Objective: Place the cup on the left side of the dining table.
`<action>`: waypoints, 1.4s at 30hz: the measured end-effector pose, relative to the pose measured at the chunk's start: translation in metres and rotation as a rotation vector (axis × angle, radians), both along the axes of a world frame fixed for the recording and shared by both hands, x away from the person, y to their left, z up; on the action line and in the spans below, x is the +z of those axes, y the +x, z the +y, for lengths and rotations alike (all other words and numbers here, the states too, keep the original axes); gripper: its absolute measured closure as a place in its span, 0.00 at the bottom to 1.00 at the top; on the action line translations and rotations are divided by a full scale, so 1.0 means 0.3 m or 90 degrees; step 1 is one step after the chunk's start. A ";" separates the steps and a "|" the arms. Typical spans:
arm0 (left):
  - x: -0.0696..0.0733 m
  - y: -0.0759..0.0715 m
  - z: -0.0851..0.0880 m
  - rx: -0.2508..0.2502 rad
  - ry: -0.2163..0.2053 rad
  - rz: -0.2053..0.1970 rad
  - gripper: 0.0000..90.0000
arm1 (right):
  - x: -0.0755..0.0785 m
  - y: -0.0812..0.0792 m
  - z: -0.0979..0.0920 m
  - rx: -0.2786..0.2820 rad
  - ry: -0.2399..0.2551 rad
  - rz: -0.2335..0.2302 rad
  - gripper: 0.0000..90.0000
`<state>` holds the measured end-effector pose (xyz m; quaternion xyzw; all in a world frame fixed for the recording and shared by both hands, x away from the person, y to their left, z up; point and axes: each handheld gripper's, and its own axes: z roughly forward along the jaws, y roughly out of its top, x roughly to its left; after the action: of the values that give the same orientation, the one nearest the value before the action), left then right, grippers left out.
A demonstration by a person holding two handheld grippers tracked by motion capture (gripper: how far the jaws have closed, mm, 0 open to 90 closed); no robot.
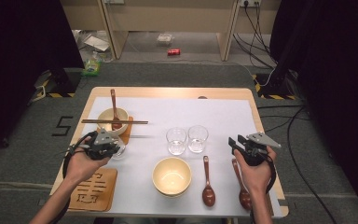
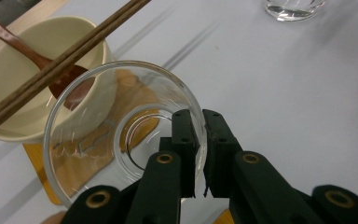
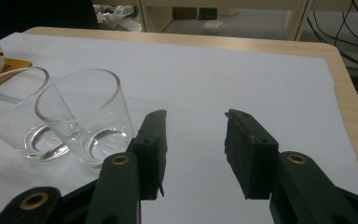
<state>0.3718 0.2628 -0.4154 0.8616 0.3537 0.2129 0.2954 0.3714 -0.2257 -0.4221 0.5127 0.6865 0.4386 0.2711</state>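
A: What does the left gripper view add to the high view?

B: From above, the left gripper (image 1: pixel 113 148) sits low at the table's left with a clear glass (image 1: pixel 119 150) barely showing at its tip. The left gripper (image 2: pixel 199 140) view makes it plain: its jaws are clamped on the rim of that glass (image 2: pixel 107 135), one jaw inside the wall, one outside. The glass looks empty and is just beside the cream bowl (image 2: pixel 32 74), over an orange coaster (image 2: pixel 42 172).

A: What is in that bowl?

B: A brown spoon (image 2: pixel 9 39) lies in it, and chopsticks (image 2: pixel 60 63) rest across its rim.

A: And the right gripper?

B: The right gripper (image 3: pixel 195 140) stands with jaws apart, nothing between them. Two glasses (image 3: pixel 81 116) stand empty to its left, close together. The high view alone shows a second cream bowl (image 1: pixel 171 175), empty, and two spoons (image 1: pixel 208 182) on the white sheet (image 1: pixel 223 116).
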 end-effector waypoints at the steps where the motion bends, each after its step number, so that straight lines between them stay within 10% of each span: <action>1: -0.002 0.000 0.003 0.000 -0.003 0.004 0.93 | 0.001 -0.002 0.001 -0.001 0.002 0.000 0.65; 18: -0.023 0.008 0.014 -0.010 -0.004 0.042 0.93 | 0.010 -0.011 0.003 -0.001 0.001 -0.003 0.65; 29: 0.055 -0.042 0.037 -0.019 -0.062 -0.085 0.73 | 0.014 -0.024 0.003 -0.006 0.000 -0.005 0.65; 42: 0.073 -0.160 0.142 0.065 -0.205 -0.178 0.57 | 0.014 -0.036 -0.002 -0.010 -0.001 -0.003 0.65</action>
<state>0.3238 0.3055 -0.3935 0.7463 0.3821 0.2859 0.4641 0.3608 -0.2264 -0.4180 0.5168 0.6824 0.4367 0.2764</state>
